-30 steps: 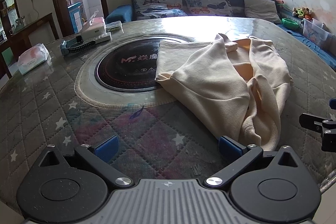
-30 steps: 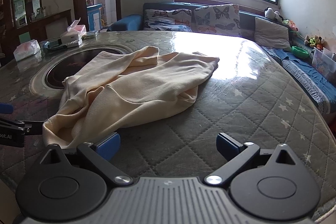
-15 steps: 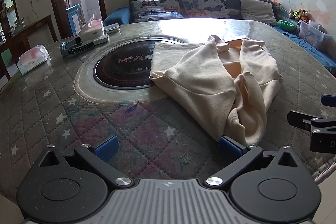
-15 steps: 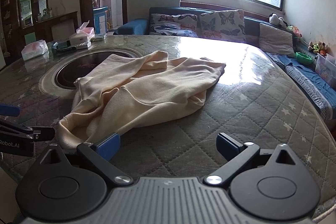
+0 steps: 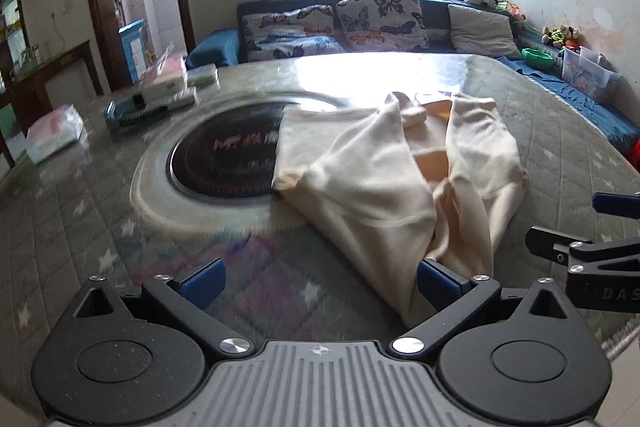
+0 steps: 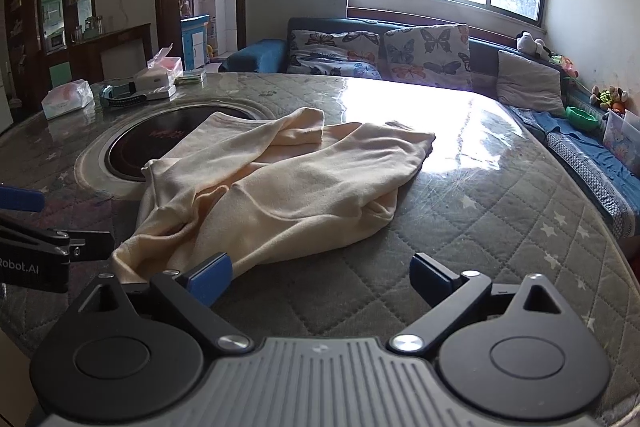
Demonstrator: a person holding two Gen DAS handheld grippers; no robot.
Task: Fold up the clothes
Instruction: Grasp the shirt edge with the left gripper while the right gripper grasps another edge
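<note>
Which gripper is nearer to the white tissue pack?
Left. The left gripper sits on the side of the cream knitted garment toward the white tissue pack; the right gripper is beyond it.

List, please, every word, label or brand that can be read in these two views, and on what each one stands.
"Robot.AI": white letters on the left gripper body, at the right wrist view's left edge.
"DAS": white letters, cut by the frame edge, on the right gripper body in the left wrist view.
Reddish print on the black round plate in the table: too blurred to read.
</note>
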